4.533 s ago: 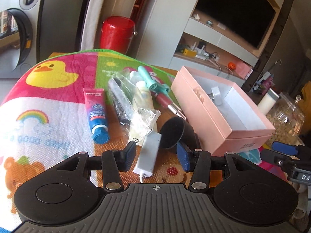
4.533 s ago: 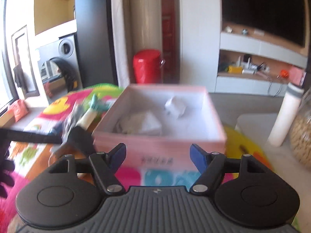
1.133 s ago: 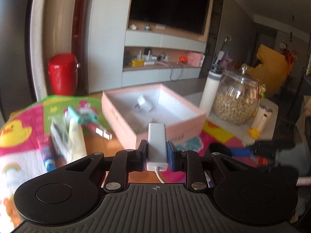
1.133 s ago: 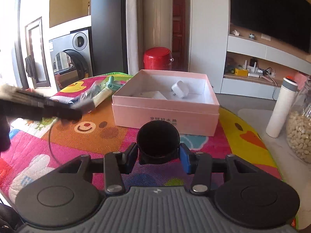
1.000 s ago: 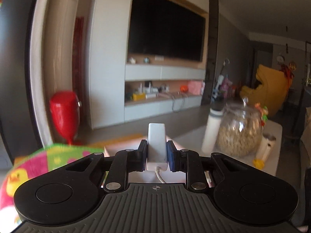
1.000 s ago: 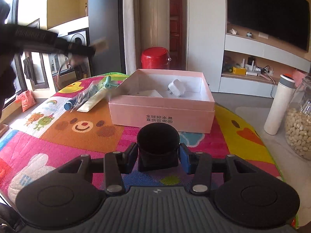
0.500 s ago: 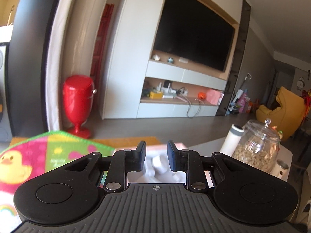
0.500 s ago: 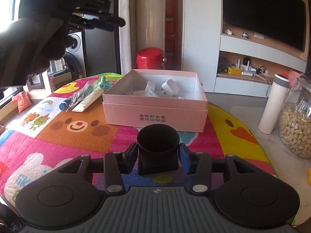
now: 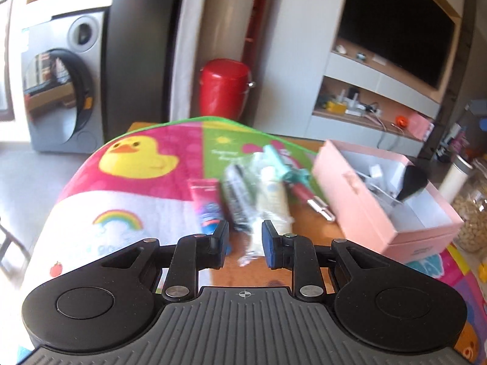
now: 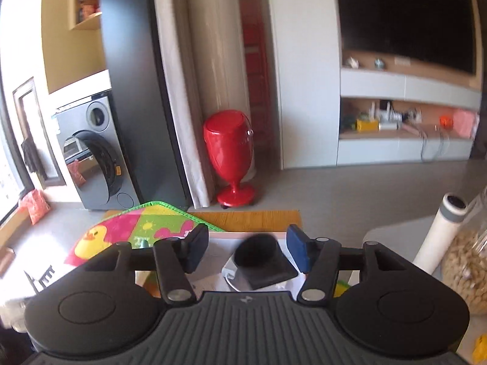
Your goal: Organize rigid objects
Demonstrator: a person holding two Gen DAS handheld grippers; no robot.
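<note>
My left gripper (image 9: 244, 239) is open and empty, low over the colourful mat, close to a pink-and-blue tube (image 9: 207, 202), a clear bag with a dark item (image 9: 239, 203) and a cream tube (image 9: 271, 196). A teal item (image 9: 281, 161) and a maroon stick (image 9: 307, 197) lie beyond them. The pink box (image 9: 359, 200) stands to the right with white items and a black cup-shaped object (image 9: 409, 182) in it. My right gripper (image 10: 248, 248) is open above the box, with the black object (image 10: 261, 260) lying loose below its fingers.
A red bin (image 9: 223, 88) and a washing machine (image 9: 65, 91) stand on the floor behind the table. A white bottle (image 10: 441, 228) and a glass jar of nuts (image 10: 467, 267) stand to the right of the box. The mat's green edge (image 10: 158, 205) ends before the wooden table edge.
My left gripper let the white adapter go into the box, then swung back left and down over the mat items. My right gripper moved over the box and opened, releasing the black object.
</note>
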